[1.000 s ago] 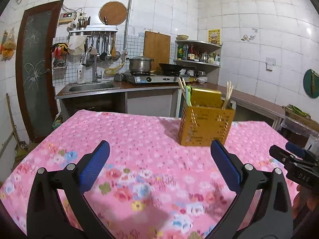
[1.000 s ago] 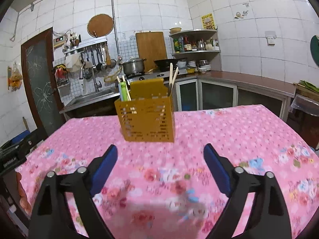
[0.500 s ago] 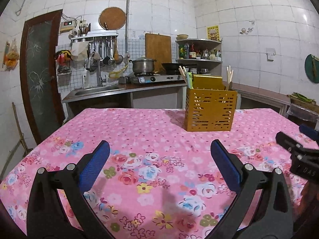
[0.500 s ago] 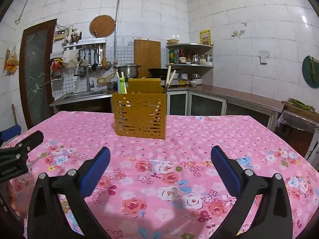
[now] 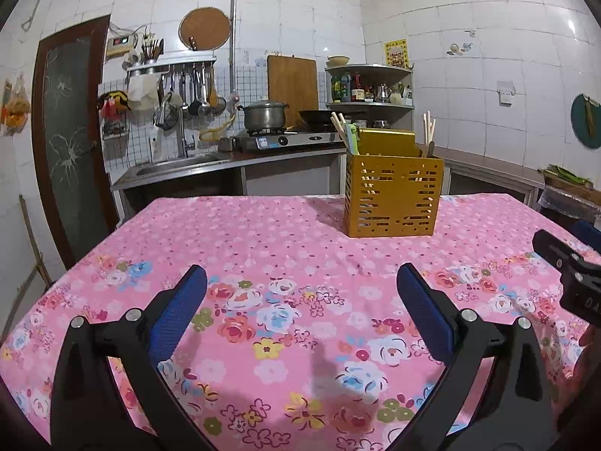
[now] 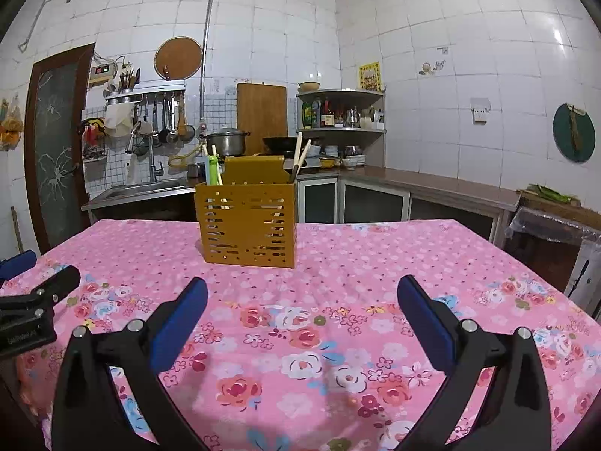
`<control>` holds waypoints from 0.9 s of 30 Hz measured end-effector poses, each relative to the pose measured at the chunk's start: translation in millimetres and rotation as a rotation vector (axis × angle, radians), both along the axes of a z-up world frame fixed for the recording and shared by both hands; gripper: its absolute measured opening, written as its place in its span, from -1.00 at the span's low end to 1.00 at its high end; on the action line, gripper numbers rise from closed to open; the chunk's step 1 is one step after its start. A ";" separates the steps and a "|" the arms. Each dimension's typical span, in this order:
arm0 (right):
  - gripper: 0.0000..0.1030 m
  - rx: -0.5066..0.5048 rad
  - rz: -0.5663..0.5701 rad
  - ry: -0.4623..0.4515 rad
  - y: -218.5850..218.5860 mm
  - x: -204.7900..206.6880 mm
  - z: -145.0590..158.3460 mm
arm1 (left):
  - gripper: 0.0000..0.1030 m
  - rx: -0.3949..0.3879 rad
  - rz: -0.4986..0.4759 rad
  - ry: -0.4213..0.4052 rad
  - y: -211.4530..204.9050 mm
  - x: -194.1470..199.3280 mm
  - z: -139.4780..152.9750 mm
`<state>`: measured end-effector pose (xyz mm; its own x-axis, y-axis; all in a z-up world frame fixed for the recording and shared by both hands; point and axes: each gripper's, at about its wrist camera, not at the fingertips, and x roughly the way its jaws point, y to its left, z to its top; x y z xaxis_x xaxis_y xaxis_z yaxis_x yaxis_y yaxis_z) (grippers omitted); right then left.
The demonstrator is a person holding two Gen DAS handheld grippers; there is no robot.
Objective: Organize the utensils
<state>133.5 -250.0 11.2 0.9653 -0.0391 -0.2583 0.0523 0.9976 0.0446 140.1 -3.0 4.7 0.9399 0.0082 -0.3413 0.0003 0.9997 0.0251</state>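
Both tongs wide open, nothing between the blue pads. Left tongs (image 5: 301, 302) hover low over the counter (image 5: 263, 248) with its pink flowered cloth, near edge. Right tongs (image 6: 302, 302) same, jaws have just been opening, nothing between them. Yellow slotted utensil holder (image 6: 248, 223) stands upright on the far half of the counter, well apart from both tongs; ahead-right in the left view, ahead-left of centre in the right view. Chopsticks (image 6: 300, 154) stick up at its right side, more chopsticks plus a green utensil (image 6: 212, 169) at its left side. Exact compartments can't tell. Each tongs shows at the edge of the other's view. Behind: sink, stove with pot (image 5: 265, 114), cutting board, corner shelf with bottles.
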 end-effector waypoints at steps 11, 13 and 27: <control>0.91 -0.009 0.004 -0.010 -1.2 -3.7 1.5 | 0.90 -0.061 0.016 -0.084 11.0 -10.3 4.2; 0.91 -0.010 0.002 -0.012 -0.8 -4.3 1.7 | 0.90 -0.062 0.012 -0.088 11.4 -10.5 4.2; 0.91 -0.004 0.002 -0.001 -3.2 -2.9 1.6 | 0.90 -0.037 0.001 -0.086 8.0 -12.0 3.7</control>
<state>130.6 -253.2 12.7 0.9657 -0.0384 -0.2568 0.0505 0.9979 0.0407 128.1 5.0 8.4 0.9657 -0.0018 -0.2597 -0.0012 0.9999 -0.0115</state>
